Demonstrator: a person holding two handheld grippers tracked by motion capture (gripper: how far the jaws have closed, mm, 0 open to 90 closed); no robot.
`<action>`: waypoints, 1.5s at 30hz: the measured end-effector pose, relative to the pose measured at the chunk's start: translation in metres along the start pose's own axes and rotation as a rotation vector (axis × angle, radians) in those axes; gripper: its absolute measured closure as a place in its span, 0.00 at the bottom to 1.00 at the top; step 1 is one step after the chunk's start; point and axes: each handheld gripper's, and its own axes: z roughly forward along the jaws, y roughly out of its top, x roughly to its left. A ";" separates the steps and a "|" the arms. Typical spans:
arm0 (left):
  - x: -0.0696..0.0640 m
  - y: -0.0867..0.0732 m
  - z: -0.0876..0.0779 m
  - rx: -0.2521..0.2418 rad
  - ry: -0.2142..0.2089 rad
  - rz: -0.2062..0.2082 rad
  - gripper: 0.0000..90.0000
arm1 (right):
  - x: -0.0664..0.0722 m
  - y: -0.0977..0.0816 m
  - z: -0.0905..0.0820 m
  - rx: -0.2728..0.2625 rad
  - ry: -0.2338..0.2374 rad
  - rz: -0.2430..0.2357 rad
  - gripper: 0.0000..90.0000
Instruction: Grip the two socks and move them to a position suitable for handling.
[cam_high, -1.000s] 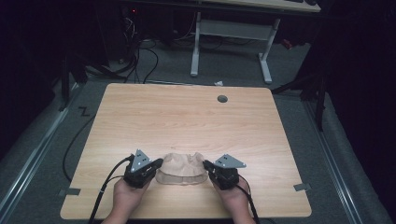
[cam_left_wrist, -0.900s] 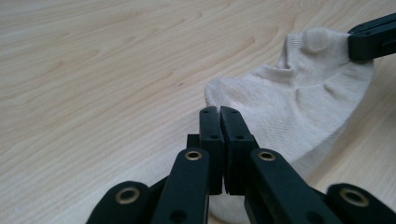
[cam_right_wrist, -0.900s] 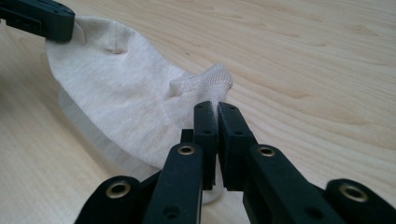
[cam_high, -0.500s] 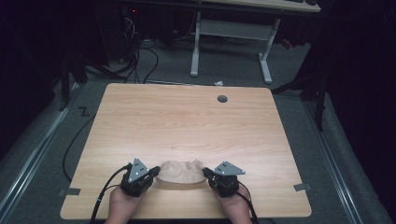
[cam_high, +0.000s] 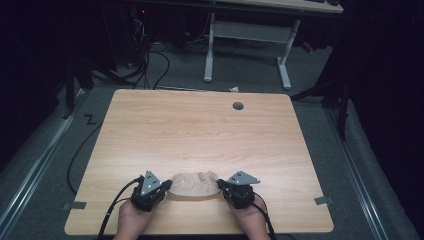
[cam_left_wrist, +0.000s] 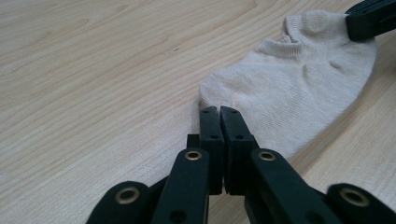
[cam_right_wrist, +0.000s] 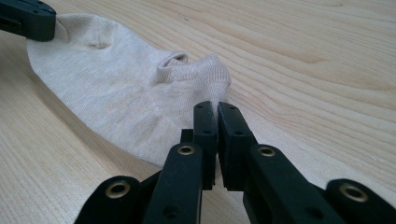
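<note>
- Near the front edge of the wooden table (cam_high: 200, 130), between the two grippers: one beige ankle sock (cam_high: 195, 184), lying flat on the wood and stretched left-right.
- Left gripper (cam_high: 167, 186): held in the person's left hand (cam_high: 132, 217), jaws pointing right at the sock's left end. Left gripper view shows the jaws (cam_left_wrist: 219, 112) pressed together with the sock's edge pinched between the tips. No visible gap.
- Right gripper (cam_high: 220, 185): held in the right hand (cam_high: 252, 220), jaws pointing left at the sock's right end. Right gripper view shows the jaws (cam_right_wrist: 217, 108) closed on a bit of fabric just beside the ribbed cuff opening.
- Each gripper view also catches the other gripper's black tip on the far end of the sock (top right corner in the left one, top left in the right one).
- Sock (cam_left_wrist: 299, 79) looks mostly smooth, with slight wrinkles near the cuff (cam_right_wrist: 187, 70); the cuff opening faces away from the person.
- Grey three-cornered plates sit on top of both grippers; black cables (cam_high: 112, 212) trail back toward the person off the front edge.
- Rest of tabletop: bare wood, round cable grommet (cam_high: 238, 105) near the far edge, well apart from the sock.
- Beyond the table: grey floor, white legs of another desk (cam_high: 250, 45), loose cables (cam_high: 150, 60).
</note>
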 end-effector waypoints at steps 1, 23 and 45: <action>0.000 0.000 0.001 0.004 0.000 0.000 0.98 | 0.000 0.000 0.001 0.004 0.000 0.001 0.96; 0.001 -0.003 0.007 0.038 0.016 0.006 0.75 | -0.004 -0.004 0.003 0.031 -0.007 0.022 0.83; 0.012 0.010 -0.008 -0.026 -0.019 -0.039 0.53 | -0.030 -0.002 -0.013 -0.098 -0.083 0.071 0.61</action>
